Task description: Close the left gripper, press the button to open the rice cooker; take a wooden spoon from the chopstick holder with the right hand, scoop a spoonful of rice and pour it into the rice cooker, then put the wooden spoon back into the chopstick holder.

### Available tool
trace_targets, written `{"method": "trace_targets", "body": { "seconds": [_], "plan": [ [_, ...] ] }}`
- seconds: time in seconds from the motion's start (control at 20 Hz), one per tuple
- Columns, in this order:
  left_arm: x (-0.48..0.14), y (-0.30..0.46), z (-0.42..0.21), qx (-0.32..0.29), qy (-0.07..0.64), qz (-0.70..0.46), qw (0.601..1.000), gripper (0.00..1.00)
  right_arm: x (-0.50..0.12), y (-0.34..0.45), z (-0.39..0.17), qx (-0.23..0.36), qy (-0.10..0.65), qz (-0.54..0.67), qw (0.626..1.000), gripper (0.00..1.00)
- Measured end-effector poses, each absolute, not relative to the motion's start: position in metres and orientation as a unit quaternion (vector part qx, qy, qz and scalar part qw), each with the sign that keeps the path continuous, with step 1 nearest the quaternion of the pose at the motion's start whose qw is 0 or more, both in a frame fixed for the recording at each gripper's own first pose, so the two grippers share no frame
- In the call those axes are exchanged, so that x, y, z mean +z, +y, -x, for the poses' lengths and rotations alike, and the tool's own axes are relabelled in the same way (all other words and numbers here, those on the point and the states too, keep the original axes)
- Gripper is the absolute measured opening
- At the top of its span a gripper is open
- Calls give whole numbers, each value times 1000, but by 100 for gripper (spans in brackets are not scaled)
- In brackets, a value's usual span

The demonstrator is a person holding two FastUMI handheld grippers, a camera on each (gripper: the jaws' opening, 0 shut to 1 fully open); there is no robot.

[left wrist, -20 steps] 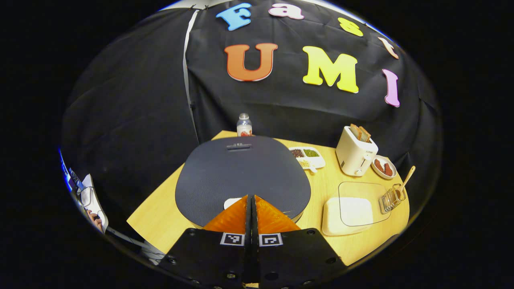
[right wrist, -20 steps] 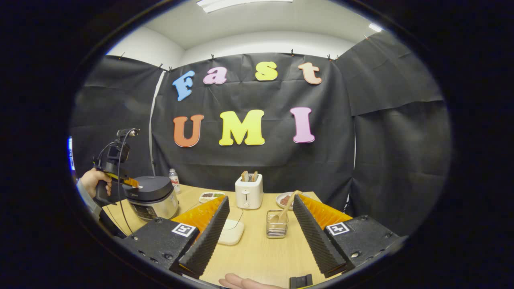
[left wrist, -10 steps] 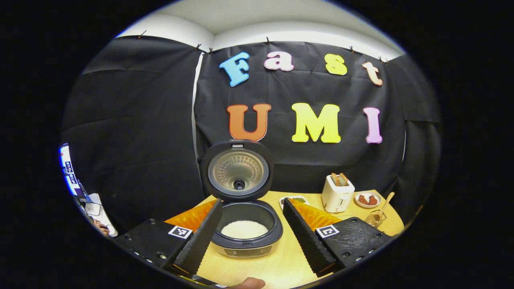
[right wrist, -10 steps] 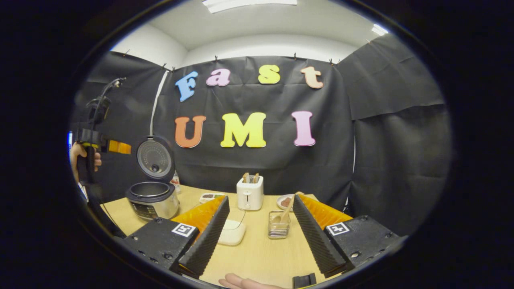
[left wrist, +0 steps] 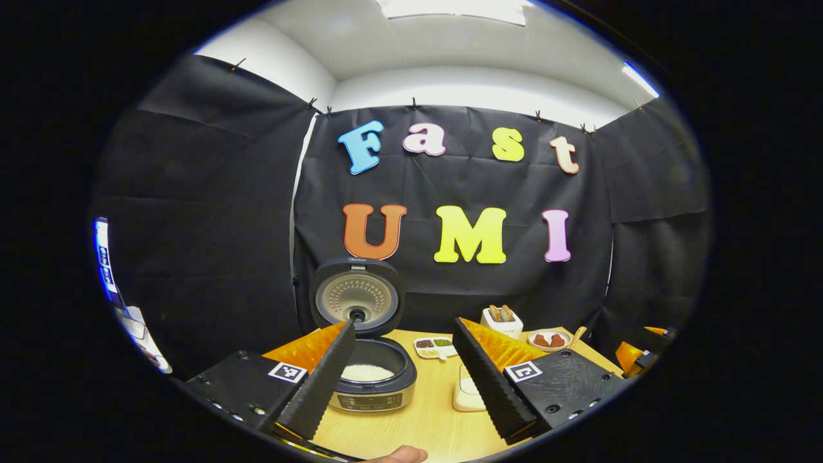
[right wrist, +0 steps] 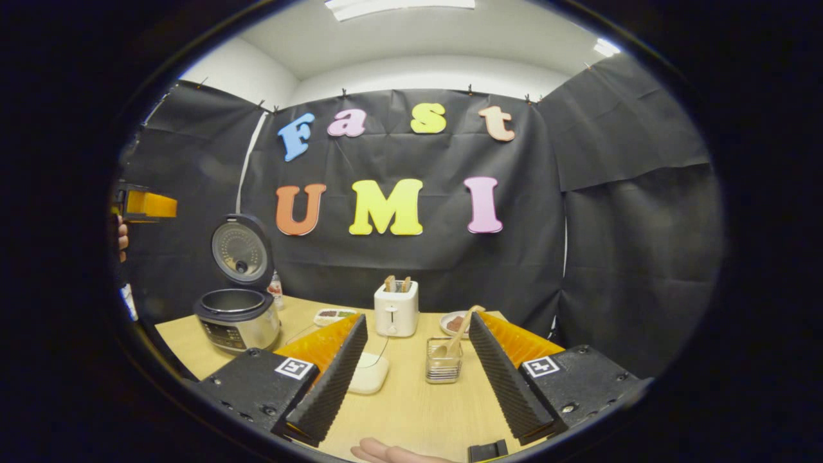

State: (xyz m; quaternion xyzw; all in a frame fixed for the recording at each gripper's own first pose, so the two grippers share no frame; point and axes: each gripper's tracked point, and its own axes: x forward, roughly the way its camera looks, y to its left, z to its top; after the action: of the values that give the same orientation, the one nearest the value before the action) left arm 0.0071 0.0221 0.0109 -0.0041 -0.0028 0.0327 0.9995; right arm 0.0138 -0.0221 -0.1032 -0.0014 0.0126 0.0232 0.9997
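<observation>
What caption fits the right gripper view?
Open right claw faces the wooden spoon in its holder; rice cooker lid up.

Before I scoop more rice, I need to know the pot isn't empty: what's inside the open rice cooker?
In the left gripper view, the rice cooker stands with its lid up and a layer of white rice in the pot. The pot's front wall hides how deep the rice goes.

Rice cooker (right wrist: 238,318) lid upright, wooden spoon (right wrist: 458,334) leaning in chopstick holder (right wrist: 443,367)
</observation>
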Motion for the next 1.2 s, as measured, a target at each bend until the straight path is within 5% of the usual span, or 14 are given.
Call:
{"method": "trace_targets", "body": {
  "seconds": [0.9, 0.95, 1.0, 1.05, 1.2],
  "plan": [
    [-35, 4, 31, 18, -30, -5, 999, 96, -219, -81, -195, -27, 134, -72, 988, 100],
    [-37, 2, 30, 16, -29, 0, 999, 96, -224, -83, -205, -26, 145, -80, 986, 94],
    [-38, -1, 29, 14, -29, 2, 999, 96, -229, -85, -215, -23, 151, -85, 984, 100],
    [-41, -3, 27, 14, -30, 1, 999, 96, -234, -87, -225, -22, 159, -90, 983, 92],
    [-48, -9, 19, 13, -23, -4, 1000, 96, -243, -96, -254, -32, 162, -91, 982, 100]
  ]
}}
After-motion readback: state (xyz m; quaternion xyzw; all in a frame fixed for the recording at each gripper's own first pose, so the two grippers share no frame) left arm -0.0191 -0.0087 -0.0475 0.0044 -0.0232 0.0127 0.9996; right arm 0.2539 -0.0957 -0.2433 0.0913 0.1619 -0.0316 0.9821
